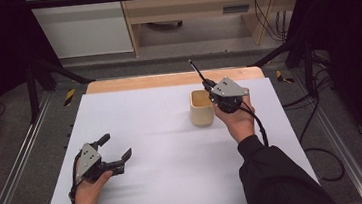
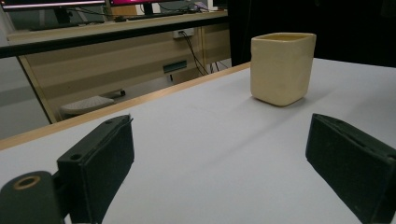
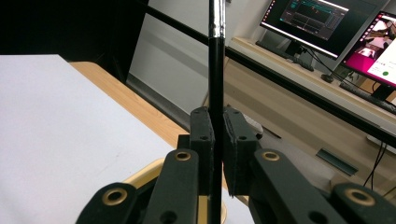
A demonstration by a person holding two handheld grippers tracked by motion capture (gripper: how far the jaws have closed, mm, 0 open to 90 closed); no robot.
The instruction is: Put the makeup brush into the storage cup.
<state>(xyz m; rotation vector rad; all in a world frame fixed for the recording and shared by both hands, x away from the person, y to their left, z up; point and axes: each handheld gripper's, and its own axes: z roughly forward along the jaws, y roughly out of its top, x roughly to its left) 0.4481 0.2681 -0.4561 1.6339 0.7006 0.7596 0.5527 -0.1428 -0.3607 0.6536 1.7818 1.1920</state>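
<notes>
Pen-like black rod (image 1: 197, 73) with a silvery tip sits clamped between the two black jaws of the right hand-held gripper (image 1: 211, 87), which is closed tight on it; in the right gripper view the rod (image 3: 215, 93) runs straight up between the pads (image 3: 204, 140) and passes out of the top of the picture, its upper part shiny metal. From the high view the rod slants up and away from the person, its lower end over the cream cup (image 1: 202, 107), and the right hand (image 1: 238, 119) holds the gripper just beside and partly above the cup's right rim. The cup stands upright on the white sheet of the bench (image 1: 163, 149), toward its far right part; the right gripper view catches a bit of its yellowish rim (image 3: 144, 175) beneath the jaws. Left hand-held gripper (image 1: 115, 148) rests low on the near left part of the bench, well apart from the cup, its jaws spread wide with nothing between them. In the left gripper view the cup (image 2: 281, 67) stands ahead between the two open pads (image 2: 105, 163).
</notes>
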